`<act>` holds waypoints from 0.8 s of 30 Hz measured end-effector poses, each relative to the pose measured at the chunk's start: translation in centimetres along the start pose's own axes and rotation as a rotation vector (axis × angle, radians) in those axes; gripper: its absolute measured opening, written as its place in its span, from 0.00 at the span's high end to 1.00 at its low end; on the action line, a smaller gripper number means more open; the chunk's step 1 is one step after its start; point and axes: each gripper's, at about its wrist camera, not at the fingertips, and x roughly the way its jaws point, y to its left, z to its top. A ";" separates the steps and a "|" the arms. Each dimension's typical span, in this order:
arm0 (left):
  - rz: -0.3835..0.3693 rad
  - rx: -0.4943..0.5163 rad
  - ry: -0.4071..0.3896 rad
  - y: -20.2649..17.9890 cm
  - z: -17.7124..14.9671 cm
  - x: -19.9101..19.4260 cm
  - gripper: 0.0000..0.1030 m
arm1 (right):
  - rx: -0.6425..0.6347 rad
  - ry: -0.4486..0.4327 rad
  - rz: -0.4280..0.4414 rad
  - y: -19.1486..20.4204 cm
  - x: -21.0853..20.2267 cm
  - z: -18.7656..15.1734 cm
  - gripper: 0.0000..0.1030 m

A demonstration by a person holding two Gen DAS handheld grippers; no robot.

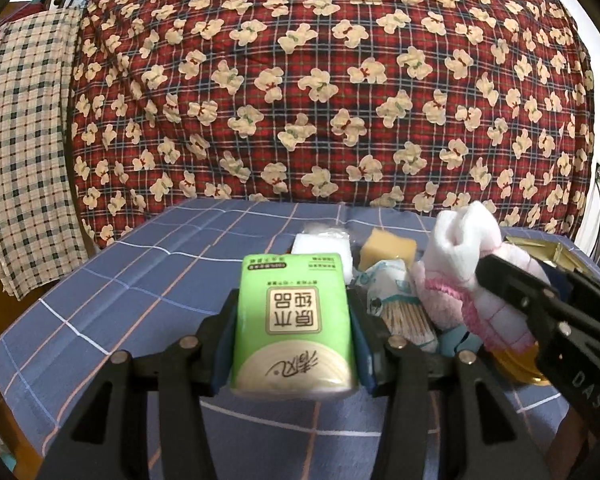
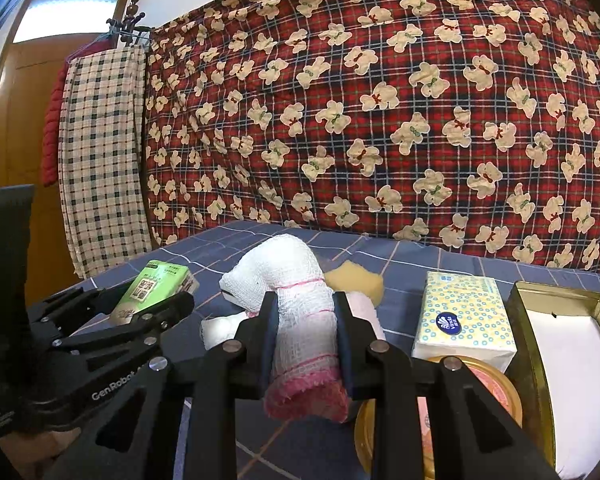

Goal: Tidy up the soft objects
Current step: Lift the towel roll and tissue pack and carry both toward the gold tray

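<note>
A green tissue pack [image 1: 294, 320] stands upright between the fingers of my left gripper [image 1: 294, 304], which is shut on it just above the blue plaid tablecloth [image 1: 120, 288]. The right wrist view shows the same pack [image 2: 156, 290] in the left gripper [image 2: 140, 300] at the left. My right gripper [image 2: 304, 308] is shut on a rolled white cloth with pink trim [image 2: 300, 304], whose top bends over to the left. In the left wrist view that cloth [image 1: 460, 256] rises at the right, with the right gripper [image 1: 540, 284] around it.
On the table lie a yellow sponge [image 2: 354, 280], a blue-dotted tissue pack [image 2: 464, 316], a round tin lid [image 2: 472, 392], an open gold tin [image 2: 520, 340], a white packet [image 1: 320, 246] and a bag of cotton swabs [image 1: 400, 312]. A red bear-print quilt [image 1: 300, 80] hangs behind.
</note>
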 end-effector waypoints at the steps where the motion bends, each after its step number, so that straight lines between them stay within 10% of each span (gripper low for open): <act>1: -0.001 -0.001 0.001 0.0 0.0 0.0 0.53 | 0.000 -0.001 0.000 0.0 0.0 0.1 0.72; 24: -0.010 0.003 -0.052 -1.3 1.3 0.1 0.53 | -0.003 -0.037 -0.009 -0.1 -0.5 -0.1 0.72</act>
